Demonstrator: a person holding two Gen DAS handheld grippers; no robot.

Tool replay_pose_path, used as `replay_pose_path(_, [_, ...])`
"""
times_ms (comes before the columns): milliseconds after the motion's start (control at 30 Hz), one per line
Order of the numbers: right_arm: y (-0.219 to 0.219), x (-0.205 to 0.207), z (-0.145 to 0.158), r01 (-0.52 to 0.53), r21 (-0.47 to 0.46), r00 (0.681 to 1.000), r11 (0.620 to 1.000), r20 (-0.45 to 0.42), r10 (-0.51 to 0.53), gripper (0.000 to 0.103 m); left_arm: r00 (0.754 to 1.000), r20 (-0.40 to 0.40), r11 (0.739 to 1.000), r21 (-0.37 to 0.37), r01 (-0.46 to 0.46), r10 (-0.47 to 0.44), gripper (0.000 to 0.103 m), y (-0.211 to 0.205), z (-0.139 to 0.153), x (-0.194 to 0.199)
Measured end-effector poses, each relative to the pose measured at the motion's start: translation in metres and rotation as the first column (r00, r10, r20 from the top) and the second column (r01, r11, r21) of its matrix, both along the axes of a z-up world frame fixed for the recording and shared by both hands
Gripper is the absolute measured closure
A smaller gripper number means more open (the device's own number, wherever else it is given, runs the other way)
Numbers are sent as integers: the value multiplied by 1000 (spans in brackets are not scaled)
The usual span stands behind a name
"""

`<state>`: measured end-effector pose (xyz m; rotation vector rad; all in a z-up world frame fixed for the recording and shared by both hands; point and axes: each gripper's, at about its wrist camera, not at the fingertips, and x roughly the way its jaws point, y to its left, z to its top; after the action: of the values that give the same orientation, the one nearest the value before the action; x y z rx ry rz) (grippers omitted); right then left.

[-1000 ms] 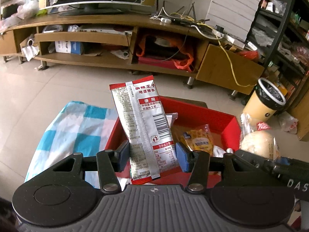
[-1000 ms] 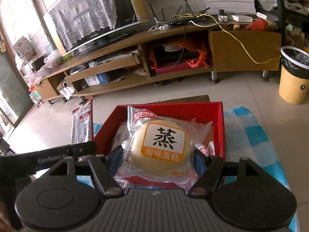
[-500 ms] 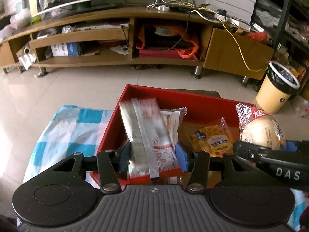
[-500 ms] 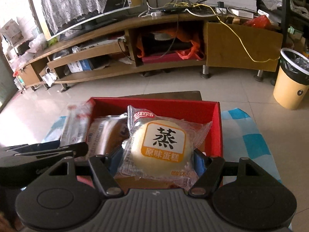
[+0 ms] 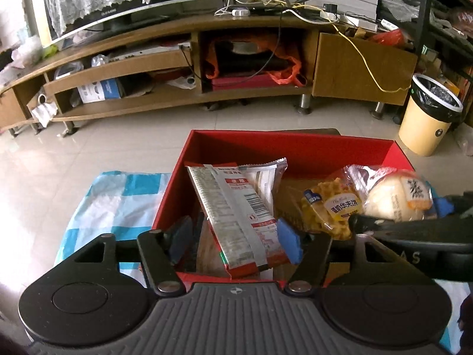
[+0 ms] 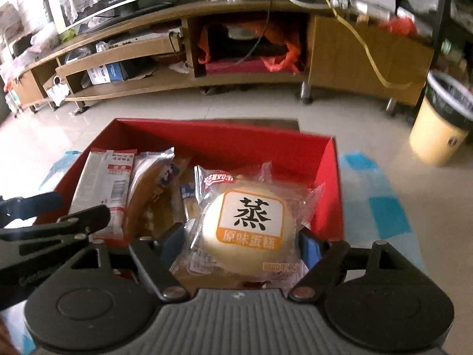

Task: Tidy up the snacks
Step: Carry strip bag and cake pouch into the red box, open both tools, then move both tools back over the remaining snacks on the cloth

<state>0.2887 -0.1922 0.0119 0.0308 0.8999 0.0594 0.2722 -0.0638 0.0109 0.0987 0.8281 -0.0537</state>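
A red box (image 5: pixel 295 140) sits on a blue-and-white checked cloth (image 5: pixel 118 198). A red-and-white snack packet (image 5: pixel 233 207) leans inside the box at its left side. My left gripper (image 5: pixel 233 241) straddles the packet's lower end and its jaws are opening. The left pad stands clear of the packet. My right gripper (image 6: pixel 242 247) hovers over the right part of the box (image 6: pixel 207 124). It holds a round steamed cake (image 6: pixel 248 227) in a clear wrapper. Its jaws are starting to open, with the pads still against the wrapper.
A waffle packet (image 5: pixel 331 210) and a bread packet (image 6: pixel 150 186) lie in the box. Beyond it are tiled floor, a long wooden TV stand (image 5: pixel 177 59) and a yellow bin (image 5: pixel 428 115) at the right.
Both grippers came down toward the red box. The left jaws opened and the snack packet slid from upright to leaning in the box. The cake stays between the right pads.
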Motion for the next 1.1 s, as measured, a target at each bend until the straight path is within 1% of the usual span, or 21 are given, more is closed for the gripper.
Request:
replay_pose_path(67, [-3,-1,4,9,14,1000,1000,19,-10,26,1000,1,1000,-8,-7,7,30,1,3,-1])
replay_pose_path(200, [-6,-2,6,7,43,1000,999,12,-8,23,1000,2,1000,-5,-13,14,25,3,7,-4])
replay_pose_path(333, [-3,-3,8,6,43,1000,999,26,-7,22,1000,-2,1000,-17,-21,21,24,6,9,-6])
replay_pose_path(467, [-3,-6,17,3,51,999,999,53,-5,22,999,-7,999,-20,-32,31,22,10,11,-9])
replay_pose_path(667, [-5,-13,25,-3,77,999,997,49,-1,22,999,-20,998,-44,-39,38,22,18,16,-19])
replay_pose_path(933, [5,-40,39,-42,77,998,996,58,38,22,998,-44,997,-56,-46,44,22,27,20,-39])
replay_pose_path(1100, [12,-59,34,-61,95,998,994,16,60,22,998,-53,997,-58,-41,38,21,31,22,-53])
